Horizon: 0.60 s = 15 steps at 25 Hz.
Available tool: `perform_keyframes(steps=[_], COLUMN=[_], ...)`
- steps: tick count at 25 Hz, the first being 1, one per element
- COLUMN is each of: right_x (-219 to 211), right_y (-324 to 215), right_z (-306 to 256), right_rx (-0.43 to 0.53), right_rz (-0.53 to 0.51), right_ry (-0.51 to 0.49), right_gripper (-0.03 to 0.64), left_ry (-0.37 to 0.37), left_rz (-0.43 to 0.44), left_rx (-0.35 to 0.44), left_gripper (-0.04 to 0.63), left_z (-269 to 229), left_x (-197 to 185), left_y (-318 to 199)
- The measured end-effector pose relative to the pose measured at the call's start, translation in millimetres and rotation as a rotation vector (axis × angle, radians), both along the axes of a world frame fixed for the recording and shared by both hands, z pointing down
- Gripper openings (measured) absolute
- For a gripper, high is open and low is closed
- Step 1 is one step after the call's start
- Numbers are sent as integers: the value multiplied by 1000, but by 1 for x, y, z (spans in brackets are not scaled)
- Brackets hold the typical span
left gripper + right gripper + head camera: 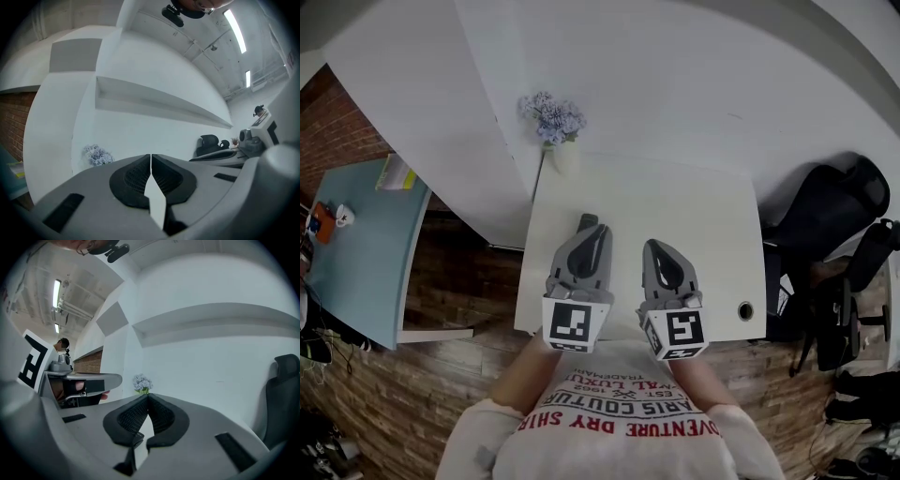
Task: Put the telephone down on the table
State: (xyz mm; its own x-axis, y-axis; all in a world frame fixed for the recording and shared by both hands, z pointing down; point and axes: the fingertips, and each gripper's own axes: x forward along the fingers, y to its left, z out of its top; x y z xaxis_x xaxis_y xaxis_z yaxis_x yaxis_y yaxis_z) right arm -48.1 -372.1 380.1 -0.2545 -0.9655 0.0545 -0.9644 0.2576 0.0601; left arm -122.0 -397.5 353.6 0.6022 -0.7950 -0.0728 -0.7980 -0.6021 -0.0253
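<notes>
One shirt (609,441), red "COUTURE" lettering

Two grippers show low in the head view: the left gripper (588,223) and the right gripper (655,246). There are two tables: one white table (694,202) at the centre and one blue table (370,253) at the left edge. The white table carries one vase (565,157) holding one bunch of pale flowers (553,117), and has one round cable hole (745,310) near its lower right corner. One black chair (830,211) stands at the right edge. The left gripper view shows two ceiling light strips (236,30) at its upper right.
</notes>
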Motion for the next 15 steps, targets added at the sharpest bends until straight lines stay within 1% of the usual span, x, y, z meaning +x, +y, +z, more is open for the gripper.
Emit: perform_keyframes(steps=[5, 9, 12, 15], right_x=[-2, -2, -2, -2], right_y=[-4, -4, -6, -7], right_z=[1, 1, 1, 1], right_rx=[-13, -18, -19, -22], right_rz=[15, 12, 10, 8], right_ry=[-7, -6, -6, -7], right_gripper=[25, 25, 25, 25], left_ry=[-81, -90, -106, -107], left_rz=[4, 4, -12, -22], left_rx=[27, 23, 11, 0], left_gripper=[29, 29, 29, 29], left_z=[6, 8, 13, 15], left_x=[3, 6, 5, 4], left_y=[2, 1, -2, -3])
